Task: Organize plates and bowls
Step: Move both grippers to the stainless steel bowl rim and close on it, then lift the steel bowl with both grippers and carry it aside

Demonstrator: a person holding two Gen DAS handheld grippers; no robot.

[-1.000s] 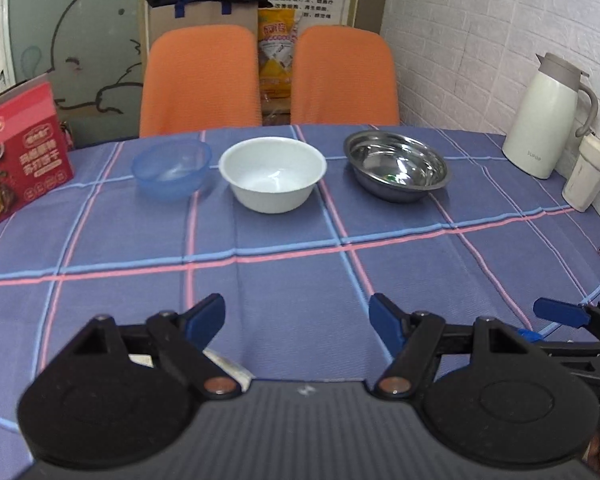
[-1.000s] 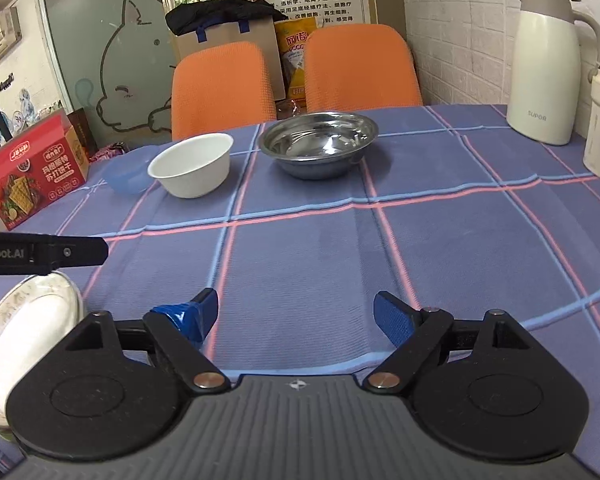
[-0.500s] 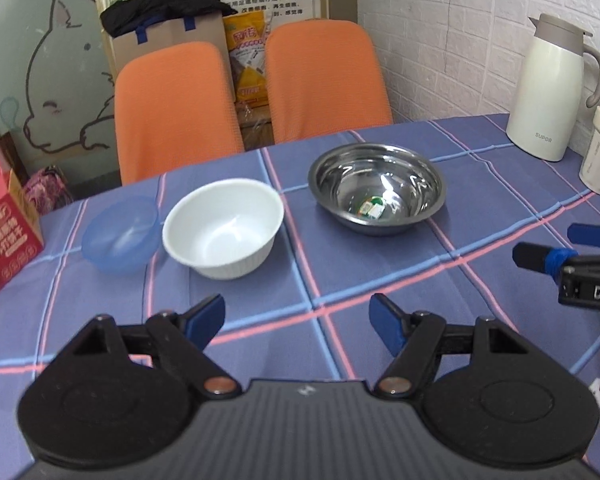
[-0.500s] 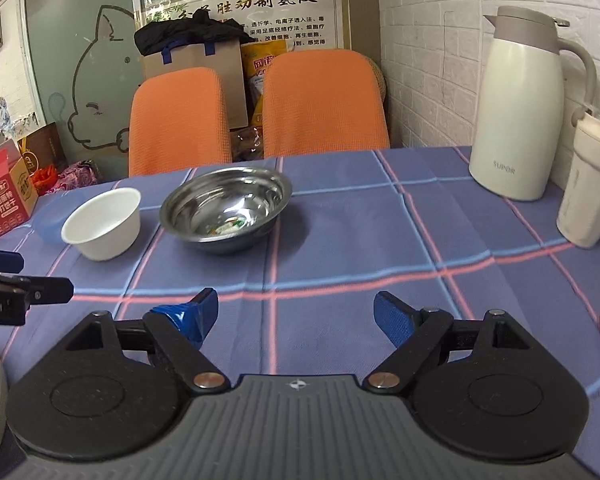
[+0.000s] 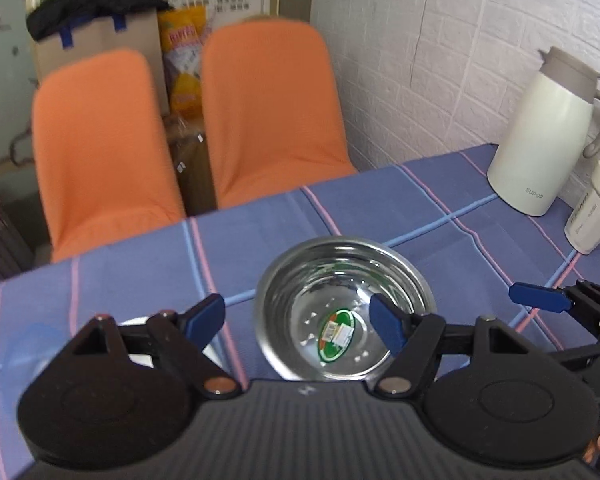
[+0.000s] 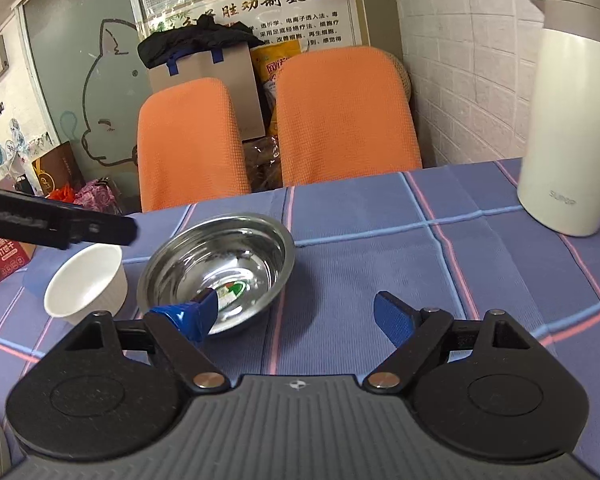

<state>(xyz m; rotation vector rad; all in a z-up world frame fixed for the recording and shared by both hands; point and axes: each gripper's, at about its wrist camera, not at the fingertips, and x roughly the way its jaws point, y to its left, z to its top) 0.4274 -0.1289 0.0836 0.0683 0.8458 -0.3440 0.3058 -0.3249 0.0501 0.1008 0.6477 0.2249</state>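
— Closing in on the round table (image 6: 380, 240) with its blue checked cloth, both claws are now nearing the shiny steel bowl (image 6: 220, 264); a second ago it was well off.
— Holding anything?
— No. The left claw (image 5: 298, 318) and right claw (image 6: 296, 314) are both standing apart, empty. The small white ribbed bowl (image 6: 86, 280) is sitting just beside the steel one, unstacked.

We found a shiny steel bowl (image 6: 220, 264) upright on the plaid tablecloth, a green sticker inside it, with a white ribbed bowl (image 6: 86, 282) standing upright just beside it, both empty.
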